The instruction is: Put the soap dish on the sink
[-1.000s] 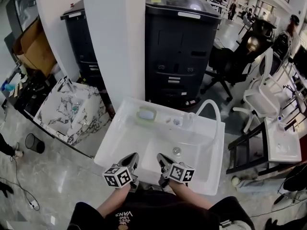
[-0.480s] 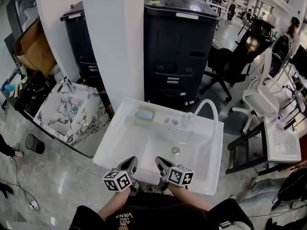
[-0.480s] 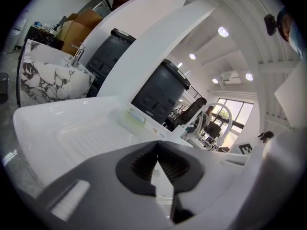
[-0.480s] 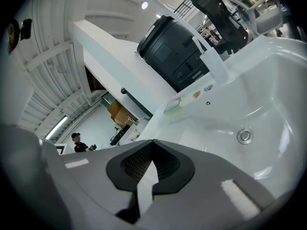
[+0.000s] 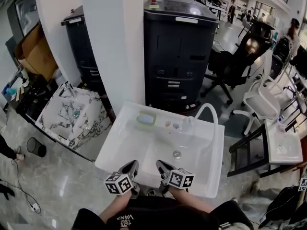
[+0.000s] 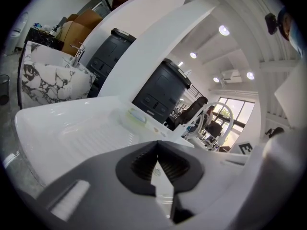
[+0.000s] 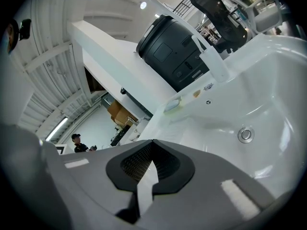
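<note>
The white sink stands in front of a white pillar, with a tall black cabinet behind it. The soap dish, pale green, lies flat on the sink's back ledge, toward the back-left corner and left of the tap. Small fittings sit on the ledge between dish and tap; what they are cannot be made out. A white hose arcs up at the back-right corner. The drain sits in the basin floor, to the right of the ribbed draining surface.

The left gripper is held over the near rim of the sink. In the left gripper view its jaws are pressed together, tips meeting, with nothing between them. The right gripper is held just beside it over the same rim, the two not touching. In the right gripper view its jaws are likewise clenched tight and empty. Both point across the basin toward the back ledge. Neither touches the soap dish, which lies well apart from them on the far side of the basin.

A second sink of marbled stone stands to the left, apart from the white one. A black office chair stands to the right of the cabinet.
</note>
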Demonstrator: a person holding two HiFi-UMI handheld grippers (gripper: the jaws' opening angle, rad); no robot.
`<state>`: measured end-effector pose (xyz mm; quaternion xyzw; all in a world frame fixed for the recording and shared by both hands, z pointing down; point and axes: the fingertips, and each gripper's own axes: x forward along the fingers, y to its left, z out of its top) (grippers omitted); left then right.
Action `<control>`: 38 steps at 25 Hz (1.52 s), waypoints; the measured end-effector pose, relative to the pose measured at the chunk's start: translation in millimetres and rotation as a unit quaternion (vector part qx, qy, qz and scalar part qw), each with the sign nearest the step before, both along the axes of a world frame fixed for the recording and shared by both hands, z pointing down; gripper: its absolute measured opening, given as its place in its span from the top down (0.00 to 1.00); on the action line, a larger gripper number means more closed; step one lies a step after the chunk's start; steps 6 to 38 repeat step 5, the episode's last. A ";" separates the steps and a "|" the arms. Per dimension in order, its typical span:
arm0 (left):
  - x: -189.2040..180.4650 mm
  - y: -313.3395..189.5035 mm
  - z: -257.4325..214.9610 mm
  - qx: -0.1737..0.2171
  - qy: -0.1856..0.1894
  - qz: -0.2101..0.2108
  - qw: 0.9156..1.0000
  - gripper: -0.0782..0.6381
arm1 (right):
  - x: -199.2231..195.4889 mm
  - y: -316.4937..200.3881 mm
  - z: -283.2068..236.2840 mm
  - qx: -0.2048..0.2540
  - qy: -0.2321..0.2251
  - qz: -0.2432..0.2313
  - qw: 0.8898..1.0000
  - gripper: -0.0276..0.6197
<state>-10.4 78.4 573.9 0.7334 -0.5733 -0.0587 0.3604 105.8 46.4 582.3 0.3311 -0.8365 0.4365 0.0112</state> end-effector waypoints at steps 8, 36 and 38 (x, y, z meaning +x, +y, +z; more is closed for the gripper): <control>1.4 -5.0 -3.1 0.001 0.001 0.009 1.000 0.82 | 1.6 -7.9 -2.7 0.001 0.004 0.009 1.000 0.95; 1.4 -5.0 -3.1 0.001 0.001 0.009 1.000 0.82 | 1.6 -7.9 -2.7 0.001 0.004 0.009 1.000 0.95; 1.4 -5.0 -3.1 0.001 0.001 0.009 1.000 0.82 | 1.6 -7.9 -2.7 0.001 0.004 0.009 1.000 0.95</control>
